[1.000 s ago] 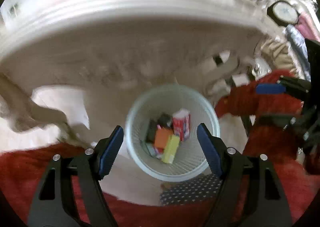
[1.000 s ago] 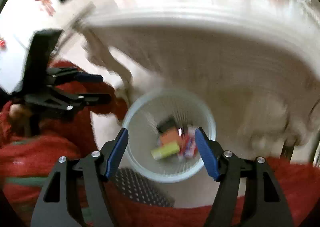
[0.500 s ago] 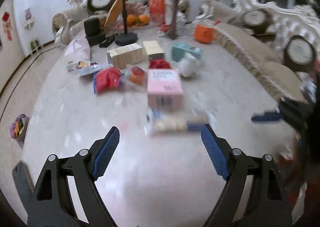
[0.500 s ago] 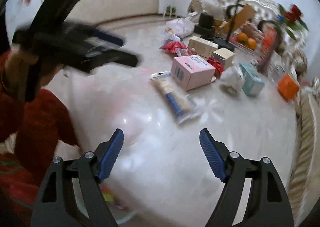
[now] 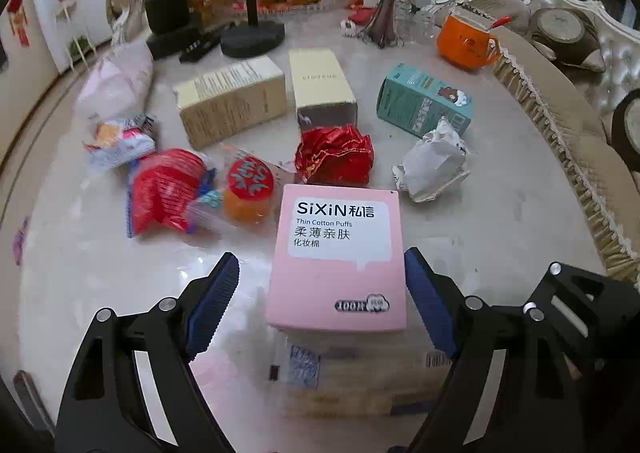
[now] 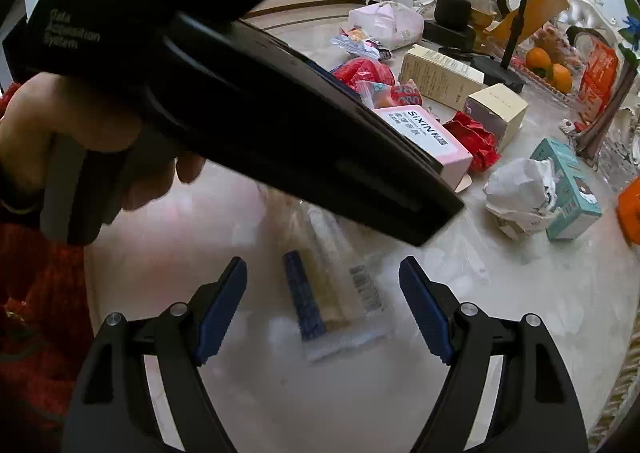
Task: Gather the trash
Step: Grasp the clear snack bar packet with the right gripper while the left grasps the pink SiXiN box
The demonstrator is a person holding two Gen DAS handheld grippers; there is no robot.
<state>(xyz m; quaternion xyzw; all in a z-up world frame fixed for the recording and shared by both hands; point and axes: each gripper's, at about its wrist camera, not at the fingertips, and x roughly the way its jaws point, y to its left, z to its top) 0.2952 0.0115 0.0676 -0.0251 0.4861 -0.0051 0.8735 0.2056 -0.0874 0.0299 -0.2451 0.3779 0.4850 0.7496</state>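
— Hovering over the table (image 5: 500,237), L gripper (image 5: 322,301) w/ jaws wide, nothing held. They've just been opening.

— And the pink box (image 5: 340,261)?

— Lying flat, mid-table, between its blue pads, not pinched.

— R gripper (image 6: 322,309)?

— Jaws apart too, empty, just opened more. A clear wrapper (image 6: 336,293) lies under it, near the table's front edge.
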